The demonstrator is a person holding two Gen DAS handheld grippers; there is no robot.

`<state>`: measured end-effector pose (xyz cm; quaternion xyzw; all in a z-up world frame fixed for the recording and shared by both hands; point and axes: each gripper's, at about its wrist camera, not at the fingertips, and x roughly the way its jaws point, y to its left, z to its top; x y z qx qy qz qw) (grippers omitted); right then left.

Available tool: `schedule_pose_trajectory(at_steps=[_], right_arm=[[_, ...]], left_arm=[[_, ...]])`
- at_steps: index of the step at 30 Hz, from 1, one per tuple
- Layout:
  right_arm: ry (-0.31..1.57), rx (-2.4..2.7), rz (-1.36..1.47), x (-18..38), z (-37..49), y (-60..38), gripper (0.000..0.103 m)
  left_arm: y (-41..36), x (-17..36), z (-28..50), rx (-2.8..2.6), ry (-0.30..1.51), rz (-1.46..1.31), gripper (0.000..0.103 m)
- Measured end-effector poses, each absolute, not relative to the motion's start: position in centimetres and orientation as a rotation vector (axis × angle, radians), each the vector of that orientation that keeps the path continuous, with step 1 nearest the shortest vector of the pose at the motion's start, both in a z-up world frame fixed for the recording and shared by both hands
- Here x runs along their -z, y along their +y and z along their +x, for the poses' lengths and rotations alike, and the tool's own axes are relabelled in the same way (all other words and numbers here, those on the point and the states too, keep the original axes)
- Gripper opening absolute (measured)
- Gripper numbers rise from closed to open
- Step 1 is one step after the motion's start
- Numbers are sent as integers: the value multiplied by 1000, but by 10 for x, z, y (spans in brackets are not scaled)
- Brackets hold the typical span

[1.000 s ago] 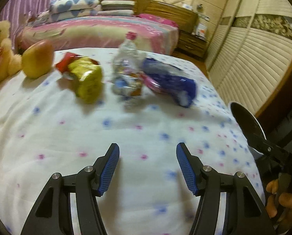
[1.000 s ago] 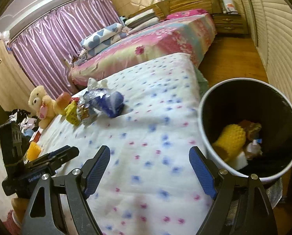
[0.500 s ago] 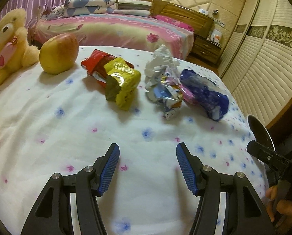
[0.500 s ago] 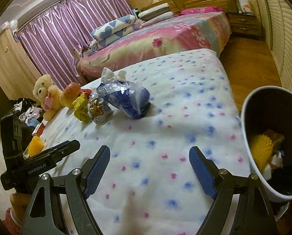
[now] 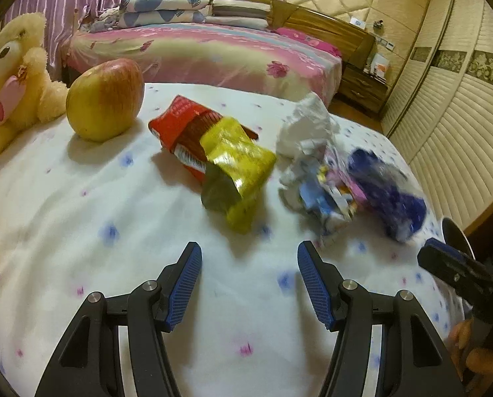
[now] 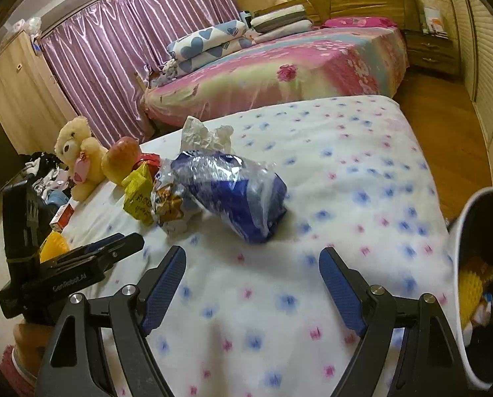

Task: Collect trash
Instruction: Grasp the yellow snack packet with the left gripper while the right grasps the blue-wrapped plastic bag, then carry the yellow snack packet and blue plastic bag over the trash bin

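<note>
Trash lies in a row on the dotted white bedsheet [image 5: 81, 198]: a red wrapper [image 5: 183, 132], a yellow snack bag [image 5: 240, 172], a crumpled white and colourful wrapper [image 5: 316, 172] and a blue plastic bag [image 5: 388, 195]. My left gripper [image 5: 249, 279] hovers open just short of the yellow bag, nothing between its fingers. My right gripper [image 6: 252, 281] is open and empty, a little short of the blue bag [image 6: 236, 192]. The yellow bag [image 6: 139, 195] and the crumpled wrapper [image 6: 168, 203] lie left of it. The bin [image 6: 461, 241] stands at the bed's right edge with trash inside.
An apple [image 5: 104, 99] and a teddy bear [image 5: 11, 79] sit at the left of the bed. A second bed [image 6: 279, 72] with folded bedding lies behind, with a nightstand [image 5: 362, 89] and wardrobe doors [image 5: 451, 92] to the right. A small box [image 6: 61, 216] lies near the left edge.
Both grippers have moved across the bed toward the trash, which now looks nearer and larger. The bin has slid to the right edge of the right wrist view. The jaws kept their widths.
</note>
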<state>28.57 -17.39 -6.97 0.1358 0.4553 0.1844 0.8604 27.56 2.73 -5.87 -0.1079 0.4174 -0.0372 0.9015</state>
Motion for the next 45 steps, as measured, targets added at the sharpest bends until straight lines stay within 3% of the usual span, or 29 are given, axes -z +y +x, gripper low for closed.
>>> schedule_pose_trajectory(at_steps=[7,8,9,10,11,13,14,19,45], right_arm=[[951,-388,258,73,307,-166,83],[949,-387,247,73,310,-164,83],[948,-387,240,73,312,-163,81],[946,-387,234,74,313,-162,74],[947,-387,229,74,315,-161,58],[963,-385,220,77,318,-158,41],[963,-382,219,77,317,-158,36],[943,-375,238,74,306,-164,30],[910,-274,312,52,228,-222,29]], left_arm=[[29,63,301,65,840,-239,57],[29,65,303,64,842,-243,54],[27,67,304,68,844,-244,40],[27,69,305,77,851,-244,22],[26,70,307,86,860,-240,15],[25,71,308,103,863,-234,8],[25,70,305,110,852,-231,7],[27,66,292,122,836,-242,5],[-39,44,231,365,841,-194,4]])
